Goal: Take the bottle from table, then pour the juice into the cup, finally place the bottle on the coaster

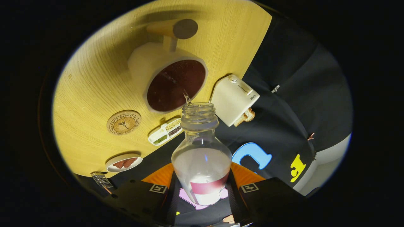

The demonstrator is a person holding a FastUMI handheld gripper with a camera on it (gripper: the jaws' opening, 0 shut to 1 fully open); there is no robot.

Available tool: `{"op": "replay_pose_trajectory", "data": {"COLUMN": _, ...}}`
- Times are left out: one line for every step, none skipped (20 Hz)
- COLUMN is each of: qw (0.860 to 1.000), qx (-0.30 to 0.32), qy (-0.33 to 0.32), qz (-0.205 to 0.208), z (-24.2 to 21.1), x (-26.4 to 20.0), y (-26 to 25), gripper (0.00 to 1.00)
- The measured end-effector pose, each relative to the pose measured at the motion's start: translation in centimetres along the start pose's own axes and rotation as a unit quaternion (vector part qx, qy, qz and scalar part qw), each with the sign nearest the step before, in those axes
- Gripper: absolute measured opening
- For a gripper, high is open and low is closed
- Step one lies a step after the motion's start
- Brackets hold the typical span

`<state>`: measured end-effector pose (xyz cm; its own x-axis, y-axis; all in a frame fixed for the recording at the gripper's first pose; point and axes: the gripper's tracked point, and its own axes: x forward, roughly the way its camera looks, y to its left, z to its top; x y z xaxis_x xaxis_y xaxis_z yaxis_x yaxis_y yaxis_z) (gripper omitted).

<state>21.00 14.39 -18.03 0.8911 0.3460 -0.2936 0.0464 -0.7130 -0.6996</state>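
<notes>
My gripper (202, 189) is shut on a clear glass bottle (202, 157) with a red label, both fingers pressing its sides. The bottle is tipped forward, its open mouth right at the rim of a white cup (170, 78) with a wooden handle. Dark red juice fills the cup, and a thin stream runs from the mouth into it. The bottle looks almost drained. A round cork coaster (123, 122) lies on the yellow wooden table (91, 82), beside the cup and beyond my left finger (148, 195).
A white toaster (233, 99) with bread in it stands beside the cup at the table's edge. A small white divided tray (165, 131) of spices lies just ahead of the bottle. A small dish (123, 163) and a metal clip (101, 180) sit near the table edge.
</notes>
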Motion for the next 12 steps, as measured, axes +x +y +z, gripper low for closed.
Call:
{"op": "replay_pose_trajectory", "data": {"qw": 1.0, "qx": 0.0, "qy": 0.001, "qz": -0.001, "z": -0.22, "x": 0.01, "y": 0.04, "gripper": 0.69}}
{"op": "replay_pose_trajectory", "data": {"qw": 1.0, "qx": 0.003, "qy": 0.004, "qz": 0.0, "z": -0.4, "x": 0.07, "y": 0.17, "gripper": 0.69}}
{"op": "replay_pose_trajectory", "data": {"qw": 1.0, "qx": 0.008, "qy": 0.006, "qz": -0.001, "z": -0.62, "x": 0.11, "y": 0.16, "gripper": 0.69}}
{"op": "replay_pose_trajectory", "data": {"qw": 1.0, "qx": 0.011, "qy": 0.006, "qz": -0.003, "z": -0.64, "x": 0.21, "y": 0.1, "gripper": 0.69}}
{"op": "replay_pose_trajectory", "data": {"qw": 1.0, "qx": 0.012, "qy": 0.003, "qz": -0.006, "z": -0.54, "x": 0.23, "y": 0.07, "gripper": 0.68}}
{"op": "replay_pose_trajectory", "data": {"qw": 1.0, "qx": 0.012, "qy": 0.0, "qz": -0.009, "z": -0.41, "x": 0.46, "y": 0.05, "gripper": 0.69}}
{"op": "replay_pose_trajectory", "data": {"qw": 1.0, "qx": 0.015, "qy": -0.001, "qz": -0.011, "z": -0.41, "x": 0.48, "y": 0.06, "gripper": 0.69}}
{"op": "replay_pose_trajectory", "data": {"qw": 1.0, "qx": 0.021, "qy": -0.003, "qz": -0.014, "z": -0.35, "x": 0.58, "y": 0.28, "gripper": 0.69}}
{"op": "replay_pose_trajectory", "data": {"qw": 0.999, "qx": 0.028, "qy": -0.004, "qz": -0.016, "z": -0.35, "x": 0.56, "y": 0.45, "gripper": 0.69}}
{"op": "replay_pose_trajectory", "data": {"qw": 0.999, "qx": 0.04, "qy": -0.006, "qz": -0.021, "z": -0.24, "x": 0.51, "y": 0.45, "gripper": 0.69}}
{"op": "replay_pose_trajectory", "data": {"qw": 0.998, "qx": 0.054, "qy": -0.007, "qz": -0.025, "z": -0.17, "x": 0.39, "y": 0.56, "gripper": 0.69}}
{"op": "replay_pose_trajectory", "data": {"qw": 0.997, "qx": 0.069, "qy": -0.005, "qz": -0.029, "z": -0.24, "x": 0.51, "y": 0.66, "gripper": 0.69}}
